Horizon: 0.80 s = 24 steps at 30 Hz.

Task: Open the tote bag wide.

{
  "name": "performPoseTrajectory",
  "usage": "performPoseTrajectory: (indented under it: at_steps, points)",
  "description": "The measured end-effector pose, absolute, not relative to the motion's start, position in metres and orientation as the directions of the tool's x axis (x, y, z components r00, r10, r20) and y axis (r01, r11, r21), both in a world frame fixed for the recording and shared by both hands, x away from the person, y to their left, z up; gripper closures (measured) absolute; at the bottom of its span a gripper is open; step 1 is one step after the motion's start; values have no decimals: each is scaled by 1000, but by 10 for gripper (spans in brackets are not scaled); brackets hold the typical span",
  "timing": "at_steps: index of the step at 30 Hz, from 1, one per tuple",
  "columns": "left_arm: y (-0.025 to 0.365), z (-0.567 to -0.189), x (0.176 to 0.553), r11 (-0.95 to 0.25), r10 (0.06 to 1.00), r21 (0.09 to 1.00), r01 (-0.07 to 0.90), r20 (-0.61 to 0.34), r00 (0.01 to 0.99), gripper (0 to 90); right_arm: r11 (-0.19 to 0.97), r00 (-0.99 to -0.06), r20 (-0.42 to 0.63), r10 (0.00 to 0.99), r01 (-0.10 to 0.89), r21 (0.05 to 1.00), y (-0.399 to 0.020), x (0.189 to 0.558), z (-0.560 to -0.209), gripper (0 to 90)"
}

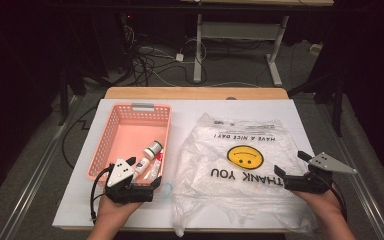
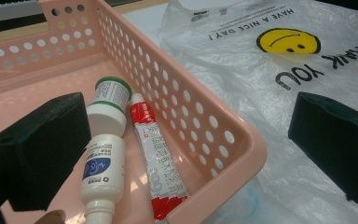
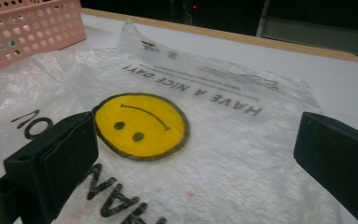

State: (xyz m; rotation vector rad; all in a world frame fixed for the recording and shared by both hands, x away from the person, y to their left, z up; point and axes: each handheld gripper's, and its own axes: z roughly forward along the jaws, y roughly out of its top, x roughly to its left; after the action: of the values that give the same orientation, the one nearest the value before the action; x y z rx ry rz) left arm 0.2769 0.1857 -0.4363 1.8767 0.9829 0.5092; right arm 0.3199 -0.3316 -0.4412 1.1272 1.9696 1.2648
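At the left, the left gripper [image 1: 130, 187] is hovering over the near right corner of a pink perforated basket [image 1: 111, 131], jaws spread wide and holding nothing. Inside are lying a white bottle [image 2: 103, 168], a green-capped jar [image 2: 109, 102] and a red tube [image 2: 157, 165], long axes running near to far. To the right, a clear smiley-face bag [image 1: 240, 155] is lying flat, its print reading upside down. The right gripper [image 1: 292, 167] is hanging wide open over its right edge. White tabletop [image 1: 300, 112]; dark room, cables [image 1: 150, 60] on the floor.

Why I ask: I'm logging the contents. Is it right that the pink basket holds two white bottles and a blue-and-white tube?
Not quite: the tube is red and white, not blue and white, as the left gripper view shows. The rest stands: the pink basket holds two white bottles beside it.
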Motion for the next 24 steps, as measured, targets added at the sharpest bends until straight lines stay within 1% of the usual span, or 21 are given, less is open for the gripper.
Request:
performPoseTrajectory:
  at_steps: [1,9,13,18,24]
  points:
    - [186,-436,277,-248,803,874,419,-57,593,0,204,-489,-1,873,362,909,-339,321,-442,3]
    - [186,-435,278,-253,798,870,424,-60,599,0,188,-435,5,900,400,897,-362,327,-447,2]
    - [187,-432,278,-250,810,869,427,-54,584,0,179,-427,14,904,410,895,-366,329,-449,2]
    - [184,-431,276,-286,798,864,414,-25,603,0,181,-426,15,904,416,891,-368,331,-451,3]
    - [186,-431,276,-250,808,865,436,-62,586,0,190,-429,7,903,415,890,-363,340,-448,4]
